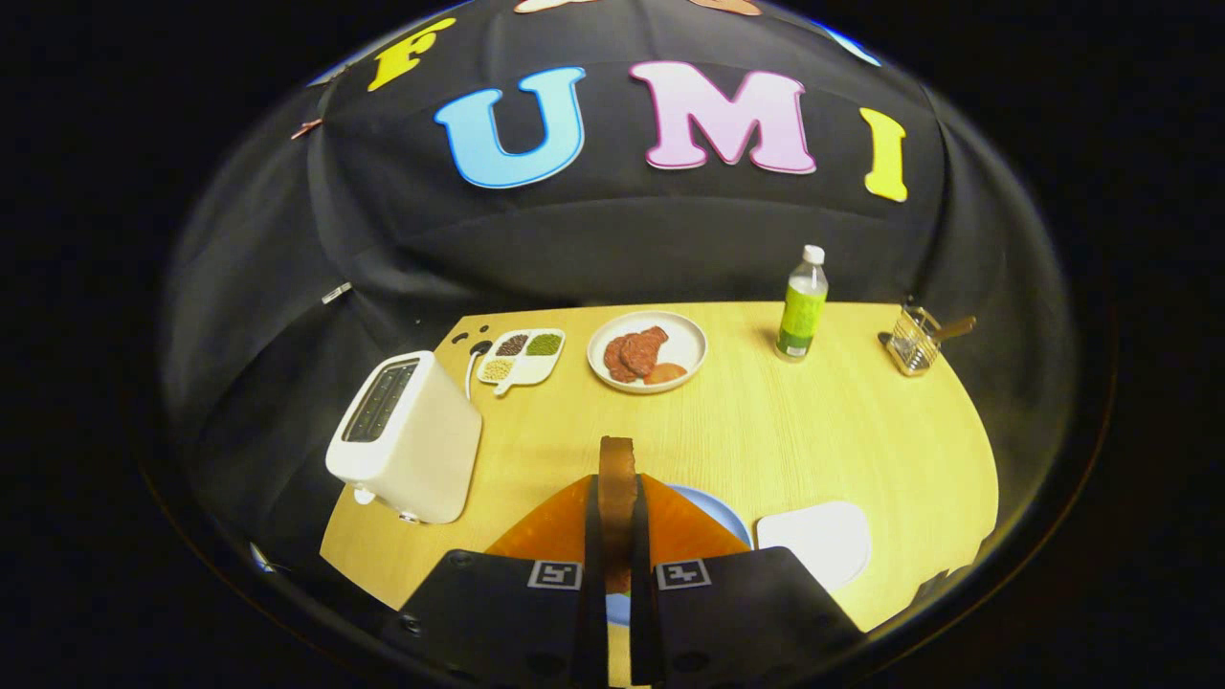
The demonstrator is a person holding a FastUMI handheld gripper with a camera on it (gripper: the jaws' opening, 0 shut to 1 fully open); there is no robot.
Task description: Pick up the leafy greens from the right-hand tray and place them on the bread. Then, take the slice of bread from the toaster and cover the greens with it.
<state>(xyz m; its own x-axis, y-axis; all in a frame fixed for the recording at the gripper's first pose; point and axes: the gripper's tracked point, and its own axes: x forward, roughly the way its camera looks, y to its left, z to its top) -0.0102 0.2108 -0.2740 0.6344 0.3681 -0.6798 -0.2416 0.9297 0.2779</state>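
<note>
Between our two fingers, at six o'clock, we hold the slice of bread (617,478) standing up on its thin edge. Our gripper (617,565) is squeezed on it from both sides. Under it, a blue plate (713,512) peeks out with something orange on it; we cannot see the greens. At nine o'clock sits the white toaster (407,440). At four o'clock lies an empty white tray (818,541). Far away at twelve o'clock is a plate of meat (648,350). We think bread is light and soft and can crumble. So we should pinch it gently, near the middle of its edge.
</note>
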